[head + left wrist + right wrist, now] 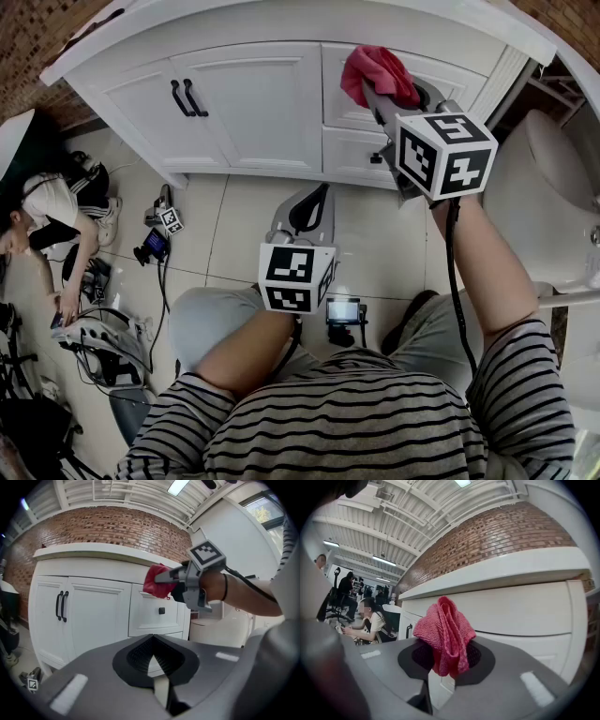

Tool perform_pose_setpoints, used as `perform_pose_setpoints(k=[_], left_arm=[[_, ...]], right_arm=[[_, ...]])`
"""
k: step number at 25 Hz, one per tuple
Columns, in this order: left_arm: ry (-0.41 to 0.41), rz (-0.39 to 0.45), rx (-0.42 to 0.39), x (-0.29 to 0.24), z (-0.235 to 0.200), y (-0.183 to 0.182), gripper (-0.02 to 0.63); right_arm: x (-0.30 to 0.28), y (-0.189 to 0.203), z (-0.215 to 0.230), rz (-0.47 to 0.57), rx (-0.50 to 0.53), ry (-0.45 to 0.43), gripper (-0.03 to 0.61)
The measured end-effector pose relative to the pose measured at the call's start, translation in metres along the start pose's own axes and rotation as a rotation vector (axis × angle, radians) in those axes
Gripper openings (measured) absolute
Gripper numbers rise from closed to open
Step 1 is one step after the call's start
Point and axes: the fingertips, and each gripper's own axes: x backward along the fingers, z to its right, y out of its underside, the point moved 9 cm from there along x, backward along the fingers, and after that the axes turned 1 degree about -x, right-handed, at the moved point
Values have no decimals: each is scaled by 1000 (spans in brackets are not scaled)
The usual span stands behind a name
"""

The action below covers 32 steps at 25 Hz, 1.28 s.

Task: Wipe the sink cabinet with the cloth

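The white sink cabinet [262, 103] fills the top of the head view, with two doors with black handles [183, 97] and drawers on its right. My right gripper [375, 89] is shut on a red cloth [380, 73], held up at the upper drawer's front; whether they touch is unclear. In the right gripper view the cloth [445, 630] bunches out of the right gripper [446, 660], with the cabinet [520, 611] just behind. My left gripper [319, 192] hangs lower over the floor, shut on nothing. The left gripper [152, 641] view shows the cloth [158, 581] above a black drawer knob [161, 611].
A white toilet [544, 187] stands right of the cabinet. A person [47, 211] sits on the tiled floor at the left among cables and devices [155, 244]. A small device [343, 311] lies between the knees of the person holding the grippers.
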Motion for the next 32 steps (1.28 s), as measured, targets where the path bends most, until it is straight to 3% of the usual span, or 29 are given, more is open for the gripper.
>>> perform_pose_setpoints(k=[5,10,16,22,25,27,32], left_arm=[[-37,-39,31,-2,-14,8,0],[-44,-61,70,-6,-25,9,1],[-15,-85,89,-11,-19,16,1],[7,-96,111,-18,-13,17,2],[5,-101,113,-20,-13,19,2],[2,-103,127,-21,-13,19,1],[16,-87,115,-27,-8,14,1]], right_arm=[[-59,-16,-23,-22,29,-49,89],[-65,-13,-4,-47,38,16,89],[5,-6,67,-27,-53,168,89],[81,0,141,-15,-65,391,89],[97,3,149,-37,-45,473,87],[92,1,132,-29,-47,424,86],[20,6,47,-75,-41,57,86]])
